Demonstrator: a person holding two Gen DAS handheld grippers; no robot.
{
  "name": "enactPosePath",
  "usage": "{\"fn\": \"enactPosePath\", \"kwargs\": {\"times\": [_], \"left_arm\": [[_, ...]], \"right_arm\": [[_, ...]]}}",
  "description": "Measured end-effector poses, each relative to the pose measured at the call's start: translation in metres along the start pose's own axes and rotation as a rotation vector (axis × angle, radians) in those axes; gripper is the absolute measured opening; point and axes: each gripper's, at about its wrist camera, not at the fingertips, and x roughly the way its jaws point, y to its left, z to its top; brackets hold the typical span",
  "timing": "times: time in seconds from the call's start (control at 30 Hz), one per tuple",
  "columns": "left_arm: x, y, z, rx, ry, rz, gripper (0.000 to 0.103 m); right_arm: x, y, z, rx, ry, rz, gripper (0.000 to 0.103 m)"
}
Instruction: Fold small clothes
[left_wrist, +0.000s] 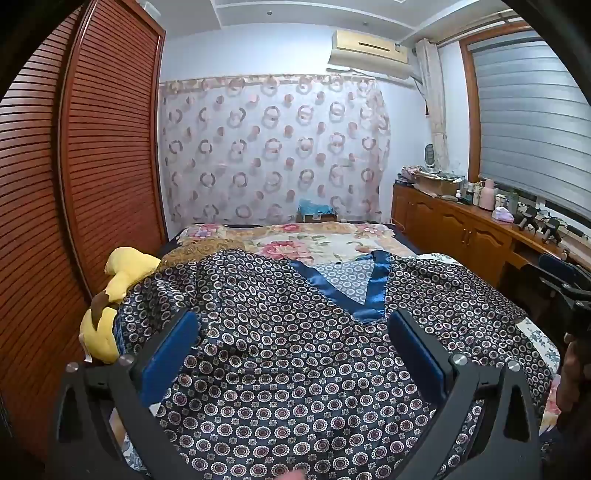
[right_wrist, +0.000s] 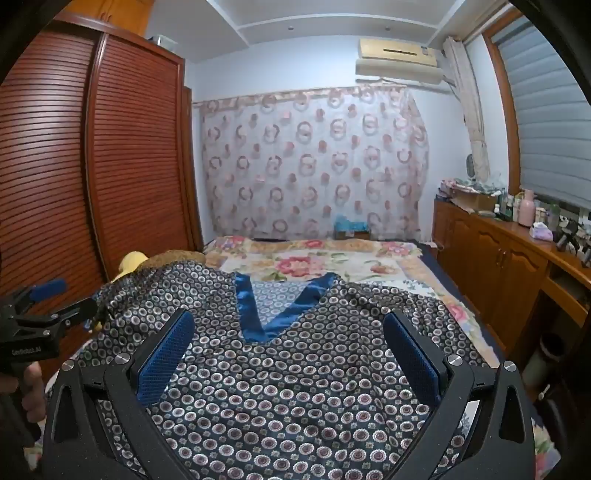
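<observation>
Yellow plush toy beside patterned top

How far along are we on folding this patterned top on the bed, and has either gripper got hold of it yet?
Done: the dark satin circle-print top with blue V-neck trim lies spread face-up on the floral bedspread, its left side draped over a yellow plush toy.
In hand: nothing. The left gripper and right gripper hover above it, jaws wide open and empty.
Left: every fold; none shows yet.
</observation>
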Motion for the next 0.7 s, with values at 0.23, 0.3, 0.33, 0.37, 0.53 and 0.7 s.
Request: {"fn": "enactPosePath", "kwargs": {"times": [0.23,0.3,0.33,0.37,0.53,0.7], "left_arm": [[0.0,0.001,-0.001,0.0,0.006,0.0,0.103],[-0.002,0.004,-0.002,-0.003,0.003,0.003,0.103],[-0.002,0.004,0.0,-0.007,0.002,0.003,0.103],[-0.002,0.006,0.001,-0.011,0.003,0.002,0.103],[0.0,0.006,0.001,-0.016,0.007,0.011,0.103],[0.0,0.007,0.0,-0.018,0.007,0.011,0.103]], "right_arm": [[-0.001,0.0,0.0,-0.003,-0.001,0.0,0.103],[0.0,0.001,0.0,-0.004,0.0,-0.002,0.103],[0.0,0.001,0.0,-0.004,0.0,-0.003,0.103],[0.0,0.001,0.0,-0.004,0.001,-0.002,0.103],[0.001,0.001,-0.001,-0.006,0.002,0.0,0.103],[0.0,0.0,0.0,0.0,0.003,-0.003,0.103]]}}
